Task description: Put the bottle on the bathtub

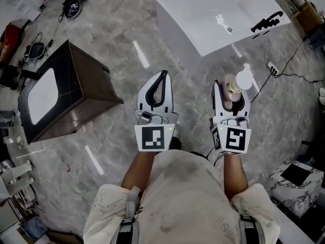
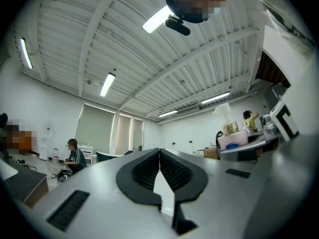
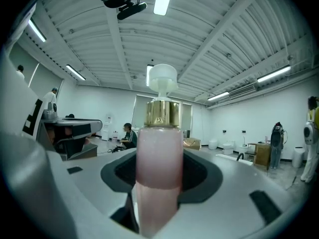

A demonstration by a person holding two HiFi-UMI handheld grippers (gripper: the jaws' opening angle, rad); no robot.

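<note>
A pink pump bottle [image 3: 159, 158] with a gold collar and a white pump head stands upright between the jaws of my right gripper [image 3: 159, 176], which is shut on it. In the head view the bottle [image 1: 237, 85] sticks out of the right gripper [image 1: 231, 98], a short way in front of the white bathtub [image 1: 213, 29] at the upper right. A black faucet [image 1: 266, 22] sits on the tub's right rim. My left gripper [image 1: 158, 88] is beside the right one, jaws closed together and holding nothing; its own view shows the shut left gripper [image 2: 159, 156] aimed at the ceiling.
A dark brown cabinet [image 1: 76, 93] with a white basin top stands at the left on the grey marble floor. A cable and power strip [image 1: 274, 70] lie right of the tub. Bags and clutter [image 1: 30, 34] line the far left. A marble-patterned box [image 1: 297, 184] is at the lower right.
</note>
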